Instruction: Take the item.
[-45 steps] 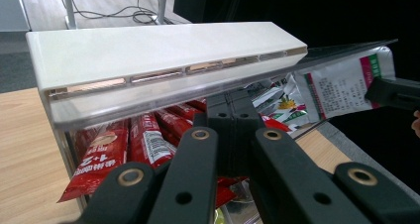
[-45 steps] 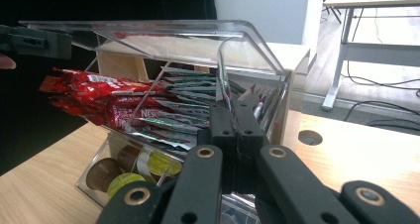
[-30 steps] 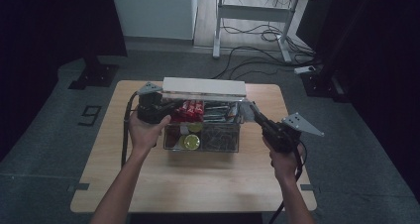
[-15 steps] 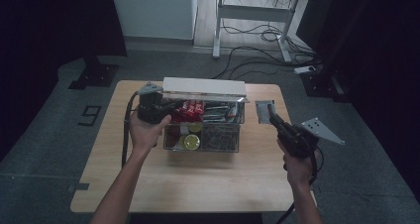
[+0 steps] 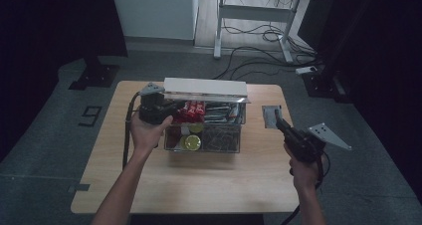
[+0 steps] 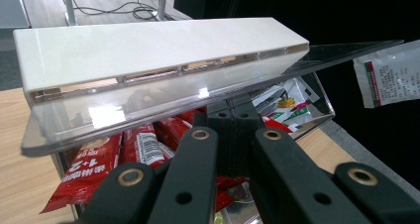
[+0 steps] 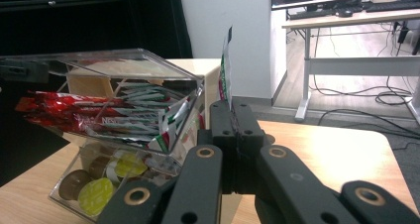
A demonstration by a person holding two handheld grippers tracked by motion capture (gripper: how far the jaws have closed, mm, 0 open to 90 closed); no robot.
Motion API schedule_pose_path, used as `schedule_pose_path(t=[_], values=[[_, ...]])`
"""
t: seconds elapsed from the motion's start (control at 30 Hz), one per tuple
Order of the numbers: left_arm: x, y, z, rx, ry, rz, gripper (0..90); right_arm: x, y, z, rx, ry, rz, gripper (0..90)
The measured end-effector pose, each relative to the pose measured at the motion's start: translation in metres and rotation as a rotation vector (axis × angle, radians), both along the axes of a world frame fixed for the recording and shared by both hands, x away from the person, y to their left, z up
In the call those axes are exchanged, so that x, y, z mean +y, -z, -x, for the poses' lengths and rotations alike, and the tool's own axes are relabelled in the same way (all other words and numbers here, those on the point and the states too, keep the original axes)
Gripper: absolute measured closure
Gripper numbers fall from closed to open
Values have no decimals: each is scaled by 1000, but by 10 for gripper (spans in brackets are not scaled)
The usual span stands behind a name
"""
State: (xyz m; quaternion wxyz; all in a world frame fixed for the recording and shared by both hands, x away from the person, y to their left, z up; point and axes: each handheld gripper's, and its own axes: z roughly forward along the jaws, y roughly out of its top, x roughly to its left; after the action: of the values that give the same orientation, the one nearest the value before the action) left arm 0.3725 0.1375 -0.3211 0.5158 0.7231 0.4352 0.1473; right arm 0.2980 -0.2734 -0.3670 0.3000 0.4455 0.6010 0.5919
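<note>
A clear plastic box point(image 5: 219, 140) stands mid-table with red sachets point(image 5: 191, 109) in its upper tier and round capsules point(image 5: 191, 142) below. Its clear lid with a white bar point(image 5: 205, 87) is raised. My left gripper point(image 5: 168, 108) is at the box's left end, jaws shut. In the left gripper view its tips point(image 6: 232, 117) sit just under the lid's clear edge point(image 6: 148, 110). My right gripper point(image 5: 277, 116) is right of the box, apart from it, and shut on a white sachet point(image 7: 225, 70) with green and red print. The sachet stands upright between the jaws.
The wooden table point(image 5: 199, 185) has bare room in front of the box and to its right. On the floor beyond are a desk frame point(image 5: 259, 21) with cables point(image 5: 259, 41), and a black stand base point(image 5: 94, 75) at the left.
My right gripper has drawn back from the box's right end toward the right and nearer the person, carrying the sachet. The left gripper and the lid have stayed put.
</note>
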Motion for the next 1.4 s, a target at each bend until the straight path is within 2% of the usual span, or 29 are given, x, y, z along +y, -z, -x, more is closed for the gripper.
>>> schedule_pose_path(t=[0.57,1.1,1.4], values=[[0,0,1,0,1,-4,900,-7,27,-1,41,30,6,894],[-1,1,0,0,0,-6,899,-11,62,-5,118,37,11,894],[-1,2,1,2,0,-7,899,-12,75,-6,151,39,13,894]])
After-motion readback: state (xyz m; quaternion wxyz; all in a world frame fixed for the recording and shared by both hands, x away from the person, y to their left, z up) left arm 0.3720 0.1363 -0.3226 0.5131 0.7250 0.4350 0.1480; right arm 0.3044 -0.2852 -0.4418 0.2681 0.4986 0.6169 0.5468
